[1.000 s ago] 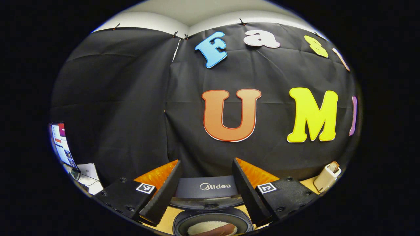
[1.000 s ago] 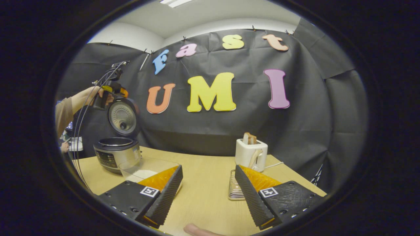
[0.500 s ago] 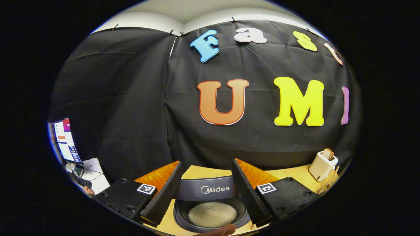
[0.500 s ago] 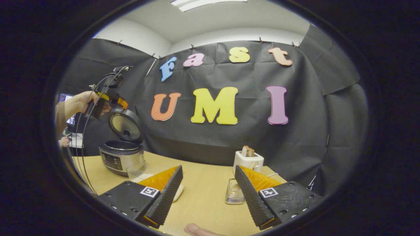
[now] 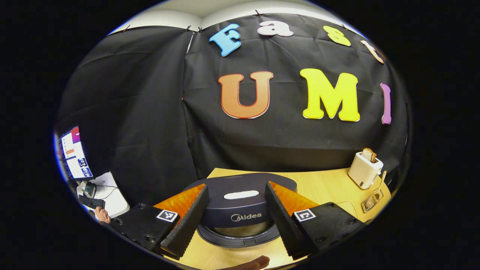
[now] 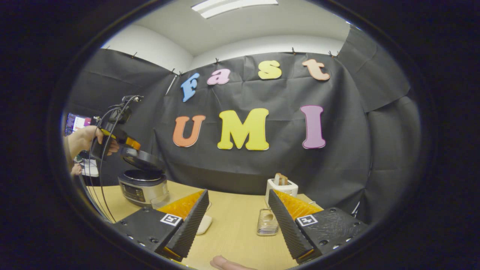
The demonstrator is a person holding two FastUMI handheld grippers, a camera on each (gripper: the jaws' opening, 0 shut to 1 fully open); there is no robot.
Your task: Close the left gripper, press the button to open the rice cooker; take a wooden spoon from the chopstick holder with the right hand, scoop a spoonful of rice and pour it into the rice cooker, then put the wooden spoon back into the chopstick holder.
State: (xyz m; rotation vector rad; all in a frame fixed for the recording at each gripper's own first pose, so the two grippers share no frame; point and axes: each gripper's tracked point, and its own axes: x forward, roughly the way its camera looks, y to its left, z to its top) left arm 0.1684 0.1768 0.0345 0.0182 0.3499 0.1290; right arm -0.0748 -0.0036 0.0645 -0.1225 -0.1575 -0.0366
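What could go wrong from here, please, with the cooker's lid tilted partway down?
1. The lid hangs partway over the rice cooker between the left gripper's open fingers, apparently unclamped; it may slip and slam, or spring up.
2. The right gripper hovers open close to the chopstick holder; a small dip could tip it.

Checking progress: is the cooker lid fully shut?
No, the lid is tilted partway down, a gap above the pot rim.

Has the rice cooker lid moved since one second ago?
Yes. In the right gripper view the lid has swung down from upright toward the cooker body, nearly closed.
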